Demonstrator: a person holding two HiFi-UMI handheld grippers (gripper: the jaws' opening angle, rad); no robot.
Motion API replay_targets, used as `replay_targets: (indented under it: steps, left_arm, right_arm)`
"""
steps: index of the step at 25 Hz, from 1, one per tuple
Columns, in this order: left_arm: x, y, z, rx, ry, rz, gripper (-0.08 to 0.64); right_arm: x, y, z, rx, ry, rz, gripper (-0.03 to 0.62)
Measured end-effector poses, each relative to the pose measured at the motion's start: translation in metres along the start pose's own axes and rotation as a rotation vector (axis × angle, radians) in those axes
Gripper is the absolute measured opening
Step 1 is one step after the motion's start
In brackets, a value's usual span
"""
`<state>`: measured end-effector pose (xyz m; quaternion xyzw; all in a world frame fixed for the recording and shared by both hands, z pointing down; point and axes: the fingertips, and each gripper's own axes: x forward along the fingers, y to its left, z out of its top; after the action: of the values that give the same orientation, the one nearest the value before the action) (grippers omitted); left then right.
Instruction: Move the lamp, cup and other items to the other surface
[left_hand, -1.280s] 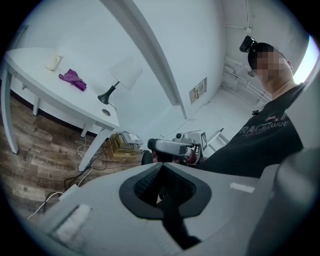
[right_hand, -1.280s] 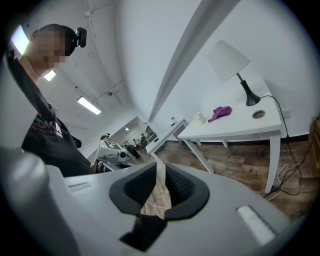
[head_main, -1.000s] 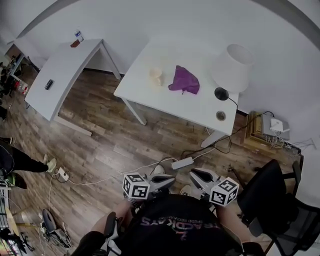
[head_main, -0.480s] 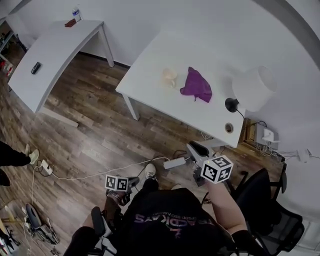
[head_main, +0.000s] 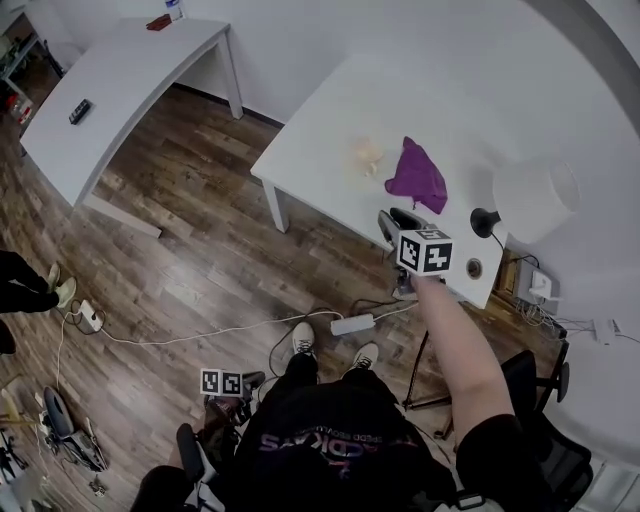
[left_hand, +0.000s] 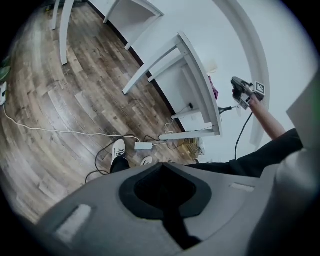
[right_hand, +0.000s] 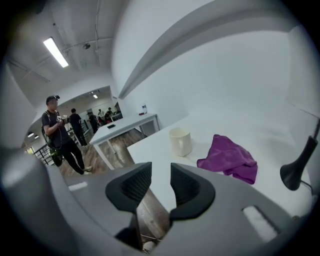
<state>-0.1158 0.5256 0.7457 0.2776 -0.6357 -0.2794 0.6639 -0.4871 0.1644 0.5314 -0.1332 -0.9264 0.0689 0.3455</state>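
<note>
1. Out at full arm's reach with the right gripper (head_main: 397, 222), up at the near edge of the white bench (head_main: 320, 120).
2. Fingers parted there, having just been opening. Nothing between them but bench edge and floor in the right gripper view.
3. Straight ahead of those fingers, the cream cup (head_main: 367, 155): upright on the bench, handle showing, untouched.
4. Just beside the cup, on its right, a crumpled purple cloth (head_main: 417, 175), also clear of the gripper.
5. Further right, by the bench corner, the lamp (head_main: 535, 198): white shade, round black base, black cord running off the edge.
6. Down low at the person's left side with the left gripper (head_main: 240, 385), well apart from the bench and above the wooden floor (head_main: 190, 250).
7. Fingers clenched together on that one in the left gripper view, nothing held.
8. Across the floor, well apart, a second white bench (head_main: 130, 70) with a small black remote-like device (head_main: 79, 110) lying on it.
9. On the floor near the person's shoes, a white power strip (head_main: 351, 324) with cables trailing away.
</note>
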Motion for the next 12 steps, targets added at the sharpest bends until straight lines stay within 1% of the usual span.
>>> replay_targets:
  steps: [2,4,6,9,12]
  left_arm:
    - [-0.001,0.009,-0.014,0.009,0.032,0.033,-0.002]
    - [-0.005,0.018,-0.036,0.012,0.077,0.066,-0.002]
    - [-0.011,0.028,-0.060,-0.005,0.111,0.093,-0.002]
    - [-0.021,0.043,-0.091,-0.066,0.130,0.132,-0.002]
    - [-0.031,0.047,-0.110,-0.131,0.115,0.143,-0.002]
  right_arm:
    - [0.029,-0.018,0.010,-0.004,0.043,-0.040,0.140]
    - [0.048,-0.035,0.020,-0.010,0.073,-0.091,0.143]
    - [0.064,-0.047,0.029,-0.017,0.096,-0.120,0.144]
    - [0.087,-0.057,0.035,-0.008,0.129,-0.114,0.150]
    - [0.110,-0.060,0.037,-0.030,0.170,-0.096,0.157]
